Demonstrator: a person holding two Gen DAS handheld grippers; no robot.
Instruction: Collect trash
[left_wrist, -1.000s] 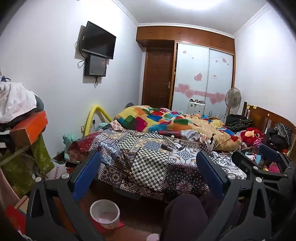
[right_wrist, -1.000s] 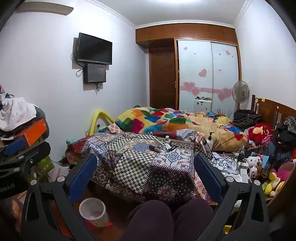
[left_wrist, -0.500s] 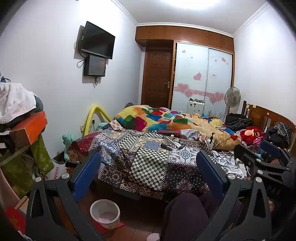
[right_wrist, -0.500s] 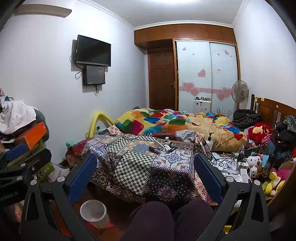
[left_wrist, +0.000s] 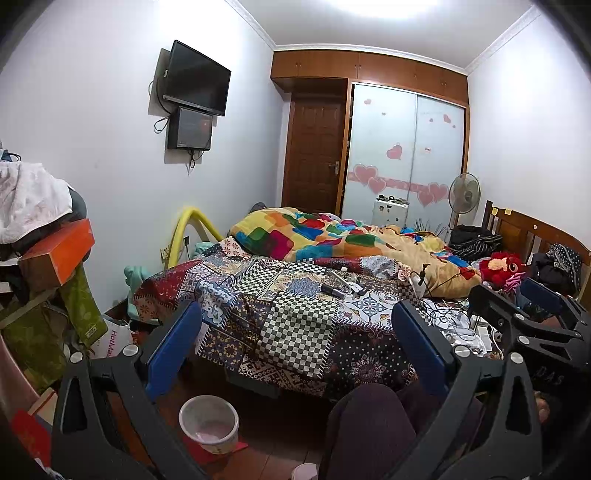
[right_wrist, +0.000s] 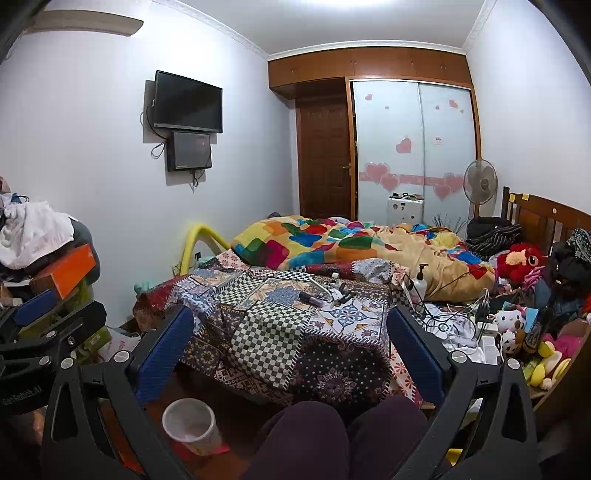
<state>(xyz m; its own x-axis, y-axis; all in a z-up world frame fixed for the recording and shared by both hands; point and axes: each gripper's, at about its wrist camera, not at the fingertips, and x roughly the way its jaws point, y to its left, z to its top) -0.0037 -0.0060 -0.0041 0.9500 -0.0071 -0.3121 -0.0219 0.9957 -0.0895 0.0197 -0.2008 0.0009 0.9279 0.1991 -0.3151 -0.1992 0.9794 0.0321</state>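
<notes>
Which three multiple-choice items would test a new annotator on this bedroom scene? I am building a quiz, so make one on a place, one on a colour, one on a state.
1. Where is the small white bin?
A. on the bed
B. on the floor near the foot of the bed
C. on the wardrobe

2. What colour are the finger pads of the left tool?
A. blue
B. red
C. white

3. How do the jaws of the right tool stand?
A. shut on a cup
B. shut on nothing
C. wide open, holding nothing

Answers:
1 B, the bin stands on the brown floor below the patterned bedspread.
2 A, both pads show blue.
3 C, the bedspread shows clear between its spread fingers.
</notes>
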